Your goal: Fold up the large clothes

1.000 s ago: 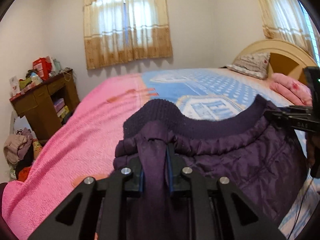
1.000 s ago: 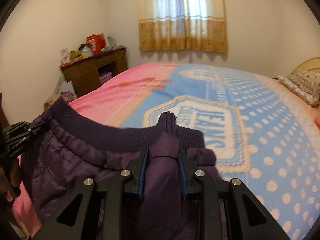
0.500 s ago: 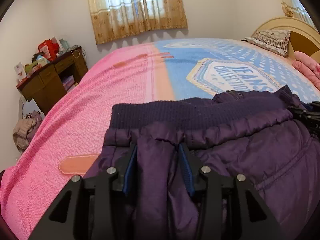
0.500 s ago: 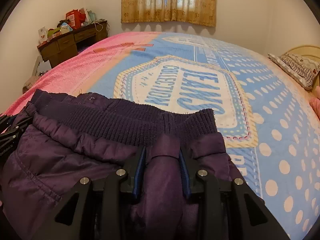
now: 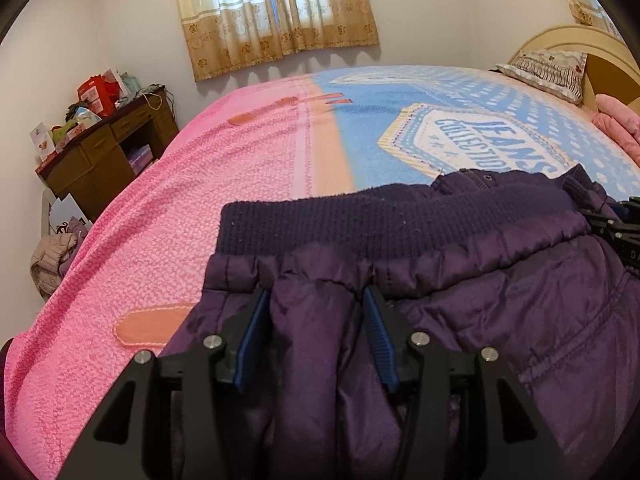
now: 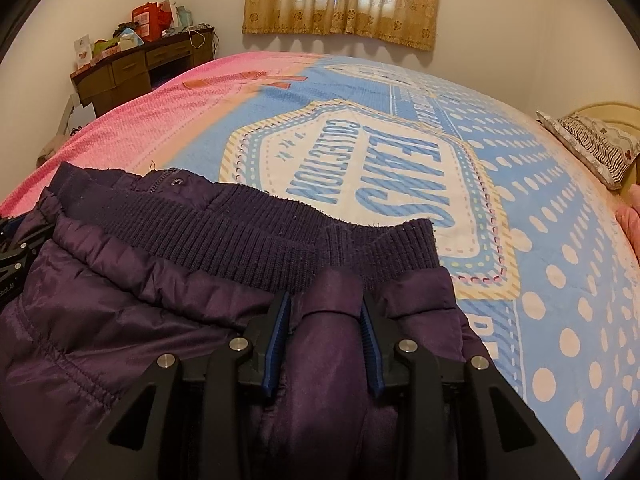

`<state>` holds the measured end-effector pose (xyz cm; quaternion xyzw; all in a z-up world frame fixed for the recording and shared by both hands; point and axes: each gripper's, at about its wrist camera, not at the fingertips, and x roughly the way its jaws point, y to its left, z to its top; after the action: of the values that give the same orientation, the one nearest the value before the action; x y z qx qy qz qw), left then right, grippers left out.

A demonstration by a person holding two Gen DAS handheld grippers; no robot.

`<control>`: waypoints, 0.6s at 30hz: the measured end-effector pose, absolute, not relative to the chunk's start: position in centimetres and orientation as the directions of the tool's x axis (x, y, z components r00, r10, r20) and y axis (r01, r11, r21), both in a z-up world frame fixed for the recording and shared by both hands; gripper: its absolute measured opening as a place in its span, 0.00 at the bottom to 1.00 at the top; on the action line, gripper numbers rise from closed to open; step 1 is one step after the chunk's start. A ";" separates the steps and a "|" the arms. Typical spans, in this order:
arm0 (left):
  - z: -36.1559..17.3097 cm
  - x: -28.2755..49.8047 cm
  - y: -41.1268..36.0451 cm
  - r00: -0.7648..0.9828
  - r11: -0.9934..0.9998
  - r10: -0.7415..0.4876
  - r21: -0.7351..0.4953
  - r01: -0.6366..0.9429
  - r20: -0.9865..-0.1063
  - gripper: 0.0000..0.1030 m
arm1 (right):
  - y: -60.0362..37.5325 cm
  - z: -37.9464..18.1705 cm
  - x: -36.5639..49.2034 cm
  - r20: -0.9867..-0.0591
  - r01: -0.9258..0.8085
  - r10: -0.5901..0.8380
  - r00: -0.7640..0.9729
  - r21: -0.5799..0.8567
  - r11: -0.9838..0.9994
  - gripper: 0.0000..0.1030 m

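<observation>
Purple quilted cloth fills the gap between my left gripper (image 5: 316, 320)'s blue pads (image 5: 250, 336). It is a ridge of the jacket (image 5: 500, 300), bunched just below its ribbed knit band (image 5: 360, 220). My jaws stand partly spread and have just been opening. A second ago they were pinched tight on a thin fold, and the jacket hung in the air. Now the ridge is fat and loose, and I cannot tell whether the pads still press it. The jacket lies on the bed (image 5: 180, 220), on the pink side of the cover, with its band at the far edge. The band's long line runs left to right, from my jaws toward my right gripper (image 5: 616, 228) at the right edge. A brown desk (image 5: 108, 148) stands far left by the wall, and a pillow (image 5: 548, 72) lies far right.

From the right wrist, my right gripper (image 6: 324, 322) has a narrower fold of the jacket (image 6: 120, 320) between its pads (image 6: 276, 340). Both pads touch it, so I am pinching it, though less tightly than a second ago. The knit band (image 6: 280, 236) stretches away to the left, where my left gripper (image 6: 12, 252) shows at the edge. A snap-button flap (image 6: 176, 182) lies just beyond the band. The jacket's right end rests on the blue, dotted side of the bed (image 6: 540, 220), beside the lettered badge (image 6: 360, 184).
</observation>
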<state>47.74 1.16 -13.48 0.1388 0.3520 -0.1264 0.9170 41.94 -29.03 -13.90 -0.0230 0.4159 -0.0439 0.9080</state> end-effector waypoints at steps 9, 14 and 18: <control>-13.5 47.4 0.9 0.737 0.930 -0.102 0.199 0.309 -0.669 0.55 | -28.8 -13.9 41.8 -0.746 0.065 -0.114 0.657 -0.095 0.993 0.35; -11.5 47.0 1.3 0.733 0.945 -0.077 0.184 0.269 -0.676 0.65 | -28.5 -11.8 41.0 -0.750 0.096 -0.159 0.642 -0.127 0.987 0.46; -7.5 44.6 2.8 0.765 0.975 -0.136 0.050 0.215 -0.630 0.74 | -27.0 -7.1 36.9 -0.650 0.189 -0.172 0.740 -0.044 0.981 0.73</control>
<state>44.62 2.76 -7.50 0.0597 0.3300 -0.0935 0.9374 36.89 -26.96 -7.07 0.0123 0.3474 -0.0967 0.9326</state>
